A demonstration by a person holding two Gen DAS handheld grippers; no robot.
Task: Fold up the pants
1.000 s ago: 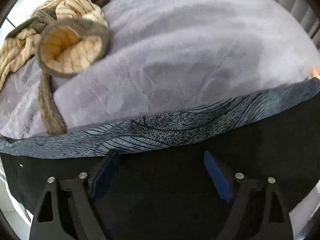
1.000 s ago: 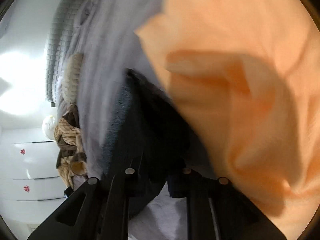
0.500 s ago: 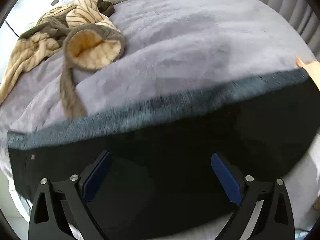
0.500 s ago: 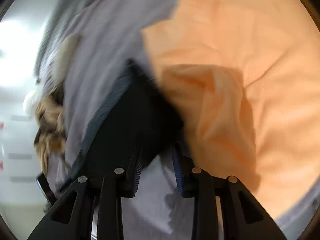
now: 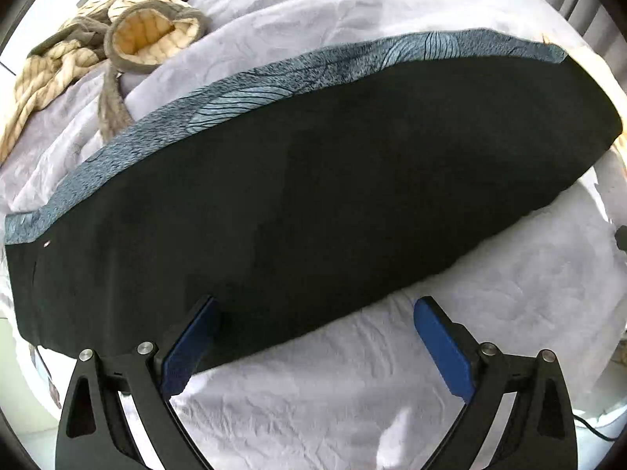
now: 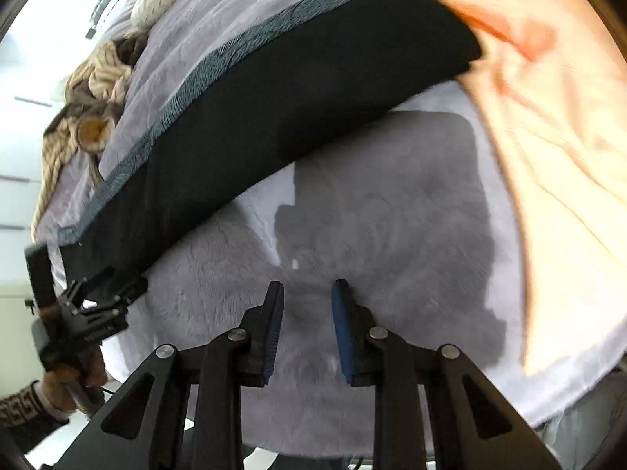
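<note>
Both tongs are released: left gripper [image 5: 313,337] spread wide, right gripper [image 6: 307,327] narrowing with only blanket between its pads. Folded black pants [image 5: 313,196] lie flat on the lavender plush blanket [image 5: 352,411]. Beyond the pants, a beige knit garment [image 5: 98,47]; beside them, an orange cloth [image 6: 548,137].

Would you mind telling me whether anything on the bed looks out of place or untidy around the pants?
Mostly tidy: the black pants lie flat in a long strip on the grey blanket. Two things stand out: a beige striped garment crumpled in a heap beyond them, and an orange cloth overlapping the pants' far end.
</note>
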